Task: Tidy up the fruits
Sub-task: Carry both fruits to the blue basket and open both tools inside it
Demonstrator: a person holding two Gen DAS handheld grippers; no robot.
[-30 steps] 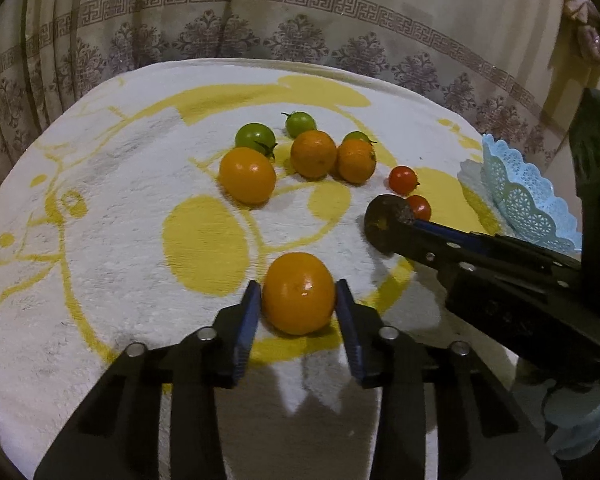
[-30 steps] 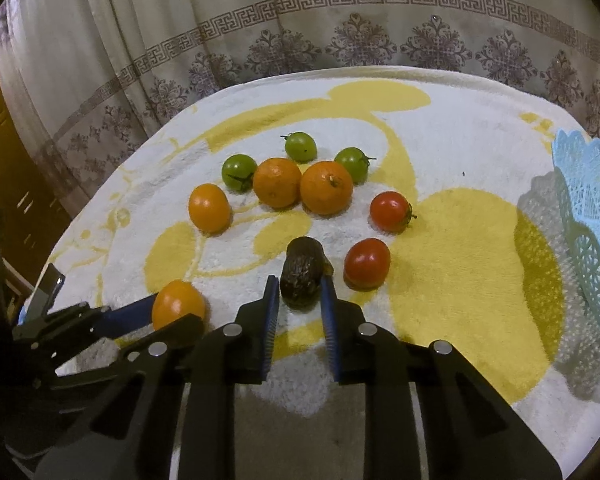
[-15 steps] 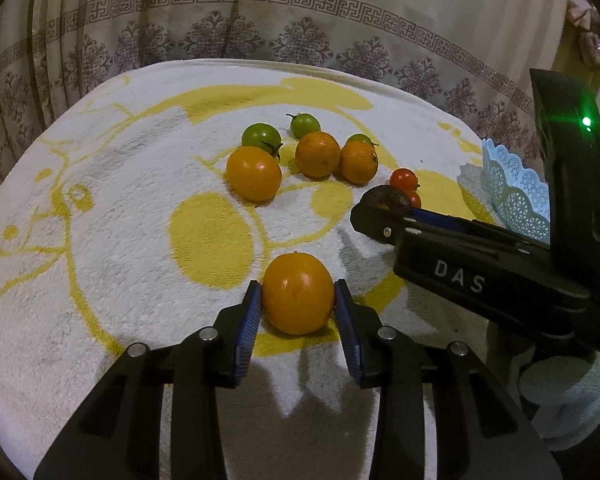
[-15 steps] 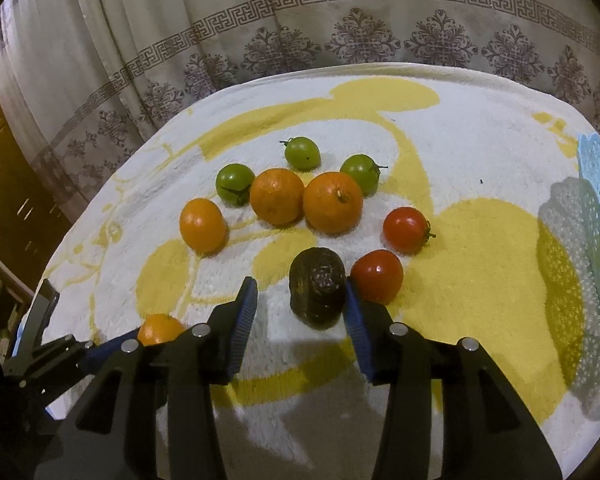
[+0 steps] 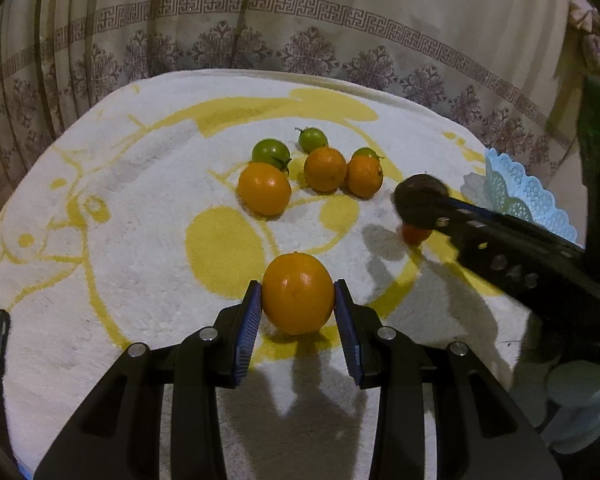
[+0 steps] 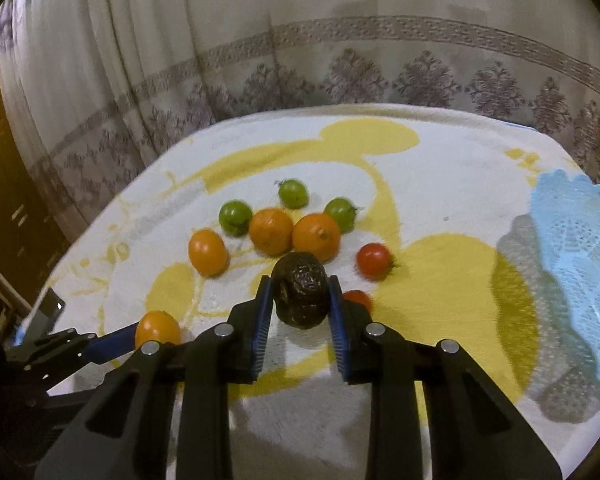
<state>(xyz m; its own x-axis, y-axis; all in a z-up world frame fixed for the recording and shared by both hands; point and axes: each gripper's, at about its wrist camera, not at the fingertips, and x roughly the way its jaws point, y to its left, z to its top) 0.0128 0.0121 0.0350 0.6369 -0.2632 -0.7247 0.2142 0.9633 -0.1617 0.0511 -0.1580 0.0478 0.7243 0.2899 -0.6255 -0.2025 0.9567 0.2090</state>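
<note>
My left gripper (image 5: 297, 312) is shut on an orange (image 5: 298, 298), low over the white and yellow towel (image 5: 140, 220). The right wrist view shows that orange (image 6: 158, 328) at the lower left. A dark, rough avocado (image 6: 300, 294) sits between the blue pads of my right gripper (image 6: 300, 304); its jaws are closing and both pads press its sides. Seen from the left wrist, the avocado (image 5: 418, 194) hangs above the towel. Three oranges (image 5: 264, 188) and three green tomatoes (image 5: 271, 152) lie grouped further back. Two red tomatoes (image 6: 374, 261) lie just right of the avocado.
A light blue lace-edged basket (image 6: 580, 260) stands at the towel's right edge, also visible from the left wrist as the basket (image 5: 516, 196). A patterned curtain (image 5: 300, 40) hangs right behind the table. A dark wooden cabinet (image 6: 4, 200) is at the far left.
My right gripper opened around the avocado, then shut on its wider middle and rose with it off the towel. The left gripper kept still with its orange.
</note>
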